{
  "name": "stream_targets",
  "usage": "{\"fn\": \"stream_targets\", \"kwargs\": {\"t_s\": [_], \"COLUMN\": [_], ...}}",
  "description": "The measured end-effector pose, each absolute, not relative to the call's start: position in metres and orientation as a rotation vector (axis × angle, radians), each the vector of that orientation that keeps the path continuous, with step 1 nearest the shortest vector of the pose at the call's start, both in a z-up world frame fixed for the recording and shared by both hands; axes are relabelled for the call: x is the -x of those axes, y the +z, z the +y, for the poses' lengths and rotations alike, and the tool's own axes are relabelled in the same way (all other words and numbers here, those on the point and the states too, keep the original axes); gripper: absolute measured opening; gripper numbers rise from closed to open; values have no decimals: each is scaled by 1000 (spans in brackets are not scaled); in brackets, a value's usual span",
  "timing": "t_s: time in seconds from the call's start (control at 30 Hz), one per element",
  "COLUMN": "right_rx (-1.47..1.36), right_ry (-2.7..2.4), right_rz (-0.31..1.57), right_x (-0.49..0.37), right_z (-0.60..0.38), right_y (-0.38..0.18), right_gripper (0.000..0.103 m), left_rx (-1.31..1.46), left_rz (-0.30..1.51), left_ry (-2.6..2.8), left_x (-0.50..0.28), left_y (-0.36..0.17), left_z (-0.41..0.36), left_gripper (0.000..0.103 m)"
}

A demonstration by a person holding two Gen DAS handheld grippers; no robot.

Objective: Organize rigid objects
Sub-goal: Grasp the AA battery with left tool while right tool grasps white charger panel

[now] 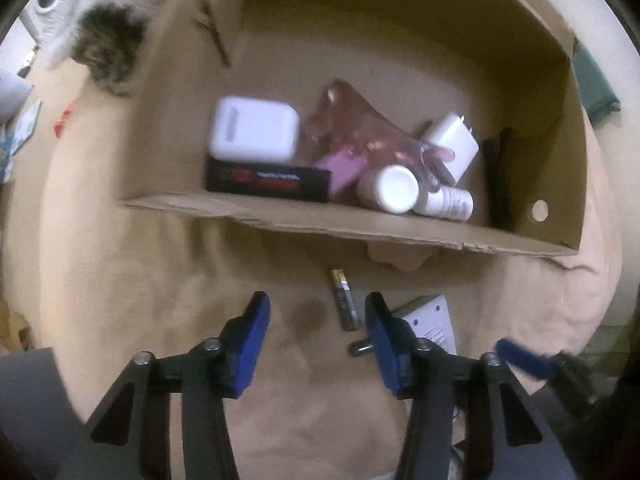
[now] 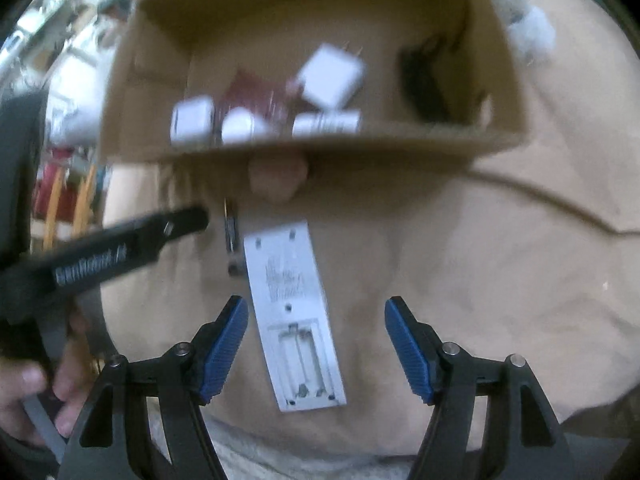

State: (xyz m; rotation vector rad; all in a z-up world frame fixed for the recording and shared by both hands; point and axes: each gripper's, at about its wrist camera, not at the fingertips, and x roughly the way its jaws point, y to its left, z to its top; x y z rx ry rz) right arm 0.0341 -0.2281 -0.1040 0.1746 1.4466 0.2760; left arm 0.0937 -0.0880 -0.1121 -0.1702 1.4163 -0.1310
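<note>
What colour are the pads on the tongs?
Blue pads with a ribbed face, on black arms. The right wrist view shows them best.

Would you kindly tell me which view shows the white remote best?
The right wrist view: the white remote lies face down in full, its battery bay open. The left wrist view shows only a corner behind the left tool's finger.

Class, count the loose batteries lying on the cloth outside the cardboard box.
2. One battery lies ahead of the left gripper; a second battery sits partly behind its right finger. Others may be hidden.
</note>
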Motion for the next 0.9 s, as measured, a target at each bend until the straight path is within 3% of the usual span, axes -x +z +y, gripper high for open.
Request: {"fn": "stream_targets", "kwargs": {"t_s": [0.23, 0.43, 0.5, 0.57, 0.9], "right_rx": [-131, -72, -9, 32, -4], "right_ry": [321, 317, 303, 309, 296], "right_rz": [1522, 1515, 1501, 1479, 1448], "right_x": [-37, -38, -34, -32, -20], "right_z": [-207, -196, -188, -180, -184], "right_y": [-132, -139, -140, -138, -125], "right_gripper": [75, 73, 56, 46, 46], "left_rx": [121, 76, 78, 78, 84], "left_rz": [1469, 1468, 1467, 1462, 1444], "left_ry": [-126, -84, -88, -90, -60], "left_x": [-106, -111, -113, -112, -104], "left_y": [-141, -146, -146, -144, -139], "left_z": [-112, -112, -110, -109, -83], "left_gripper": [37, 9, 9, 9, 9]}}
